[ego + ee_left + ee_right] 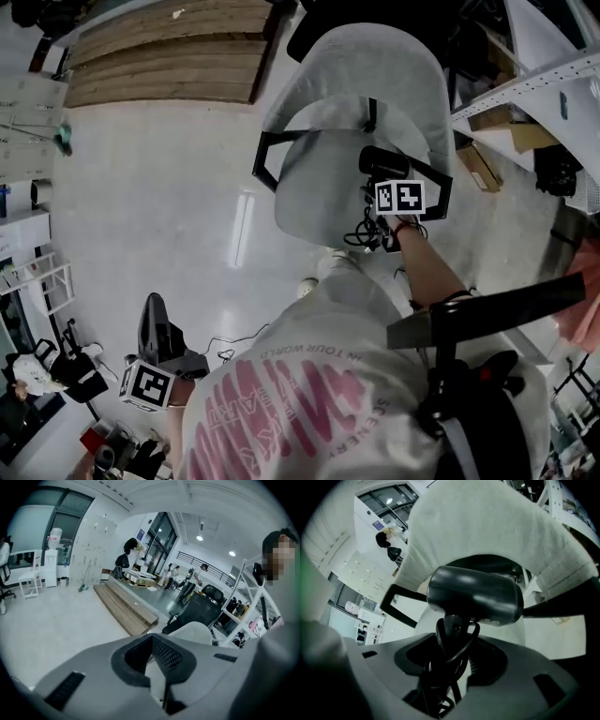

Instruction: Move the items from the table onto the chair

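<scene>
Right tongs around hair dryer handle

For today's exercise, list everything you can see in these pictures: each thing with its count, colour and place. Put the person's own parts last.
hair dryer: one, black, cord bundled round its handle, over the chair seat
chair: one, pale grey with black armrests, in front of the person
wooden platform: one, brown, on the floor beyond the chair
shelving: one rack, white, to the right of the chair
shirt: one, white with pink print, on the person
right claw: one, grey, shut on the hair dryer's handle and cord
left claw: one, grey, shut with nothing in it, low at the person's left
</scene>
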### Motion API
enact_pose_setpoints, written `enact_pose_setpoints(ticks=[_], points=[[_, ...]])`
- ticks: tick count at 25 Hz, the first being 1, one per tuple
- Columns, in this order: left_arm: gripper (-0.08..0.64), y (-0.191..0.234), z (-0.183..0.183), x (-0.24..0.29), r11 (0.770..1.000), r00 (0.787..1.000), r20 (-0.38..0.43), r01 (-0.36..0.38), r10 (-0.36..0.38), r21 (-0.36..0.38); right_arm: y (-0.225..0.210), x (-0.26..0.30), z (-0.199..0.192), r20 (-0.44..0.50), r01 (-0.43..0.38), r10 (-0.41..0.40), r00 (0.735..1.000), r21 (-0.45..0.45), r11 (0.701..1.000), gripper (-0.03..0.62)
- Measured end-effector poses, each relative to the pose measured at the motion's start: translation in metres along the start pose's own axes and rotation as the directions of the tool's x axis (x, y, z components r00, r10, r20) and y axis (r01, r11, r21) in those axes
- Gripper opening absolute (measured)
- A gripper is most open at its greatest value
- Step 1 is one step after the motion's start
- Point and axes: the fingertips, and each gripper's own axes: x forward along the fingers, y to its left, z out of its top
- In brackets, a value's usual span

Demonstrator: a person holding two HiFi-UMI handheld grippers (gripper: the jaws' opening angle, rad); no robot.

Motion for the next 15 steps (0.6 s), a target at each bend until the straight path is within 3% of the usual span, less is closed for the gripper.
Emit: enact_pose_setpoints(ticks=[4,6,8,10,15], points=[[0.009,0.007,-0.002,-0.012,0.998,0.998,-0.007,-0.067,0.067,-0.004,-0.022,0.024,-0.005,-0.071,0.101,-0.098,0.993,0.047,0.994,0.212],[0.009,0.014,-0.004,-0.018,0.991,0.994,-0.004,-0.105,0.105,-0.085,-0.029,0.032,-0.007,-0.101,0.141,-0.134,0.986,0.062,0.988,0.213],[0.009,0.023,-0.009,-0.024,0.969,0.987,-0.001,-0.156,0.158,-0.191,-0.035,0.040,-0.011,-0.130,0.171,-0.160,0.979,0.076,0.982,0.213],[0.009,0.029,-0.012,-0.027,0.949,0.978,0.000,-0.201,0.207,-0.243,-0.040,0.048,-0.016,-0.155,0.189,-0.173,0.973,0.096,0.977,0.213],[0.009,0.028,-0.006,-0.022,0.966,0.978,-0.015,-0.207,0.207,-0.152,-0.034,0.066,-0.029,-0.192,0.178,-0.144,0.971,0.171,0.969,0.213]])
